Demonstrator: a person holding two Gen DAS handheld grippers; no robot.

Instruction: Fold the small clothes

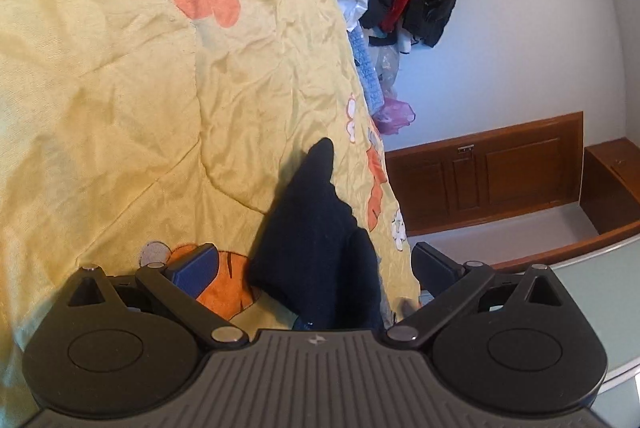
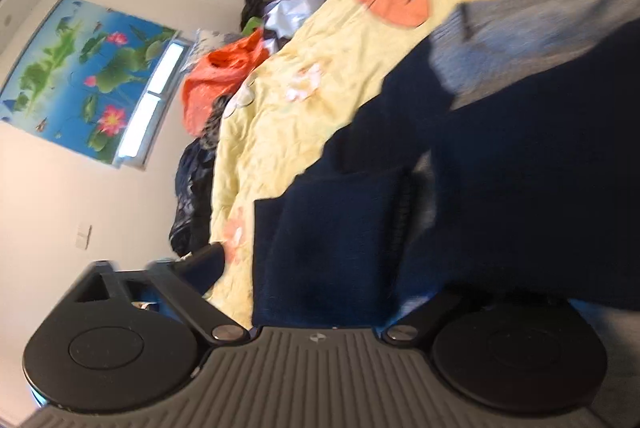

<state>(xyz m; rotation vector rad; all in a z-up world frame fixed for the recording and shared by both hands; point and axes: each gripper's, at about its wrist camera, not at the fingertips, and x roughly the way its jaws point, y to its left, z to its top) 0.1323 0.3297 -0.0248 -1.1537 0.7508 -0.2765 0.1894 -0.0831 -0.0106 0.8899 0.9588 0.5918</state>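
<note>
The dark navy garment is lying on the yellow floral quilt between the spread left tongs; the right tongs are straddling it, grip unclear; probably mid-fold, next needing an edge pinched.

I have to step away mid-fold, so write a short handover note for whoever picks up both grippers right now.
Left gripper: jaws wide open, dark navy garment lying between them on the yellow floral quilt, not gripped.
Right gripper: jaws partly open around a fold of the same garment; one finger is hidden and the view is blurred, so grip is unclear.
Done: garment looks partly folded.
Left: finish and flatten the fold, then take the next piece.
</note>
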